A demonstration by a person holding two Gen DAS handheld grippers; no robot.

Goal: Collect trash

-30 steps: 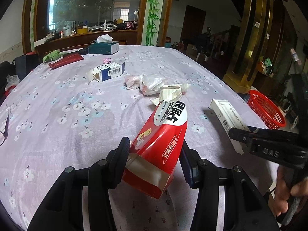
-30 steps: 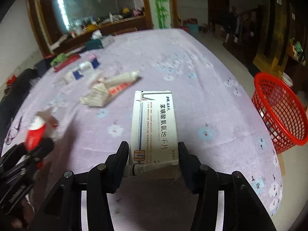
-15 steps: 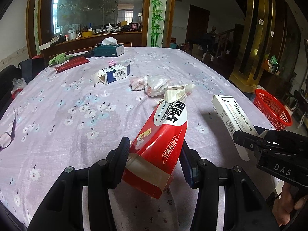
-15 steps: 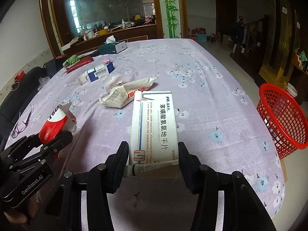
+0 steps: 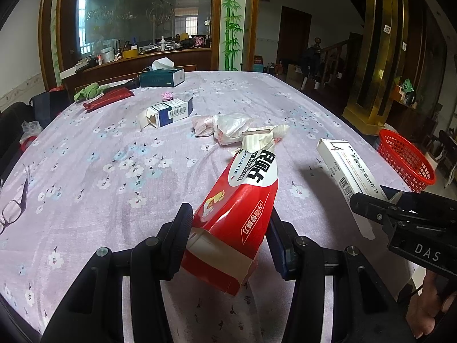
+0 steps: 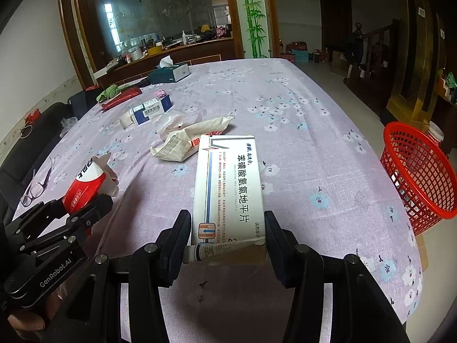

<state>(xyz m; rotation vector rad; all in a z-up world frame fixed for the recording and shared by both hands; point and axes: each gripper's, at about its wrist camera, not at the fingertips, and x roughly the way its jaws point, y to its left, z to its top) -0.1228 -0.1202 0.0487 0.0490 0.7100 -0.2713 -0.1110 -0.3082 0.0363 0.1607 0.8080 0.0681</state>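
The left gripper (image 5: 228, 225) pinched a red carton (image 5: 240, 208); the right gripper (image 6: 227, 228) pinched a white box (image 6: 228, 188). The basket (image 6: 417, 171) stood far right, off the table; a loose tube (image 6: 220, 250) might have slipped out.

Black grippers (image 5: 228, 228), silver screws, "GenRobot.AI" lettering

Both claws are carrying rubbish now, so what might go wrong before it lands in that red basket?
The right gripper pinches the white medicine box only at its near end, with a small tube wedged there; either might slip. The red carton in the left gripper is open-ended and crushable. The red basket sits beyond the table edge, so a drop could miss.
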